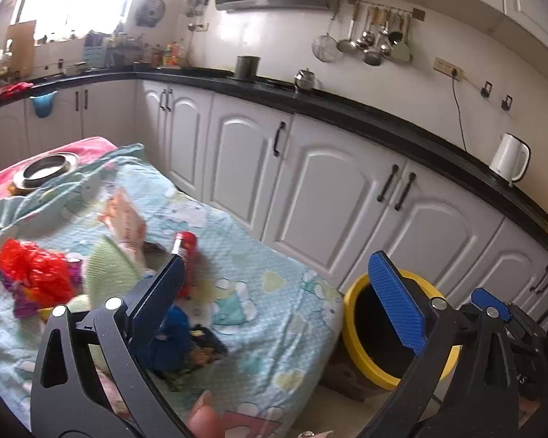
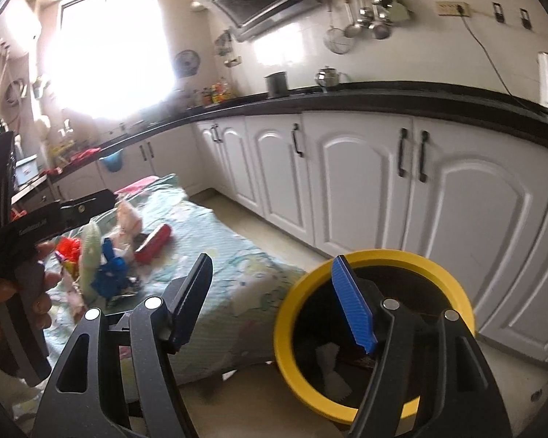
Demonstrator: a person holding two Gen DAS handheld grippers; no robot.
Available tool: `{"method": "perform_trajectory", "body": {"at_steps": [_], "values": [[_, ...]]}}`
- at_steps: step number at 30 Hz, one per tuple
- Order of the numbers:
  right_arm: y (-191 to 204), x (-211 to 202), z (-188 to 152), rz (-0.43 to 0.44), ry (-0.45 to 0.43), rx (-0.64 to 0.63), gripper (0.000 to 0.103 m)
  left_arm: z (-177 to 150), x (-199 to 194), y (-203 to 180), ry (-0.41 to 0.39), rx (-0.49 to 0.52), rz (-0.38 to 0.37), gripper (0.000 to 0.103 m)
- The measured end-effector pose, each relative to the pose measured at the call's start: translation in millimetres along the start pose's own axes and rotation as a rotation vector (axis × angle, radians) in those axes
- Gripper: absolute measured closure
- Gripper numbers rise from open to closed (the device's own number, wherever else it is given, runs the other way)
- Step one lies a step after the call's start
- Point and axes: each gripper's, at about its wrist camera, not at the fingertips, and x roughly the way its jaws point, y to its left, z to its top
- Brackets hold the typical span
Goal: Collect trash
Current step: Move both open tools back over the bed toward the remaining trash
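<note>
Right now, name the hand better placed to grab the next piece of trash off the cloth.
Left, probably. The left gripper is open and empty over the cloth, with the red bottle just past its fingertips. The right gripper, also empty, hangs by the yellow bin.

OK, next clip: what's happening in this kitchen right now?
A person is clearing trash from a cloth-covered table into a yellow bin beside it. Both hand-held grippers are open and empty: the left hand-held gripper faces the table, the right hand-held gripper is by the bin's rim. White scraps already lie in the bin. A red bag, a red bottle and blue wrappers remain on the table.
</note>
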Motion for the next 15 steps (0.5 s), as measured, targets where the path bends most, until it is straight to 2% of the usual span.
{"method": "perform_trajectory", "body": {"at_steps": [15], "values": [[77.5, 20.5, 14.0, 0.159, 0.01, -0.101, 0.037, 16.3, -32.7, 74.6, -0.081, -0.088, 0.14, 0.011]]}}
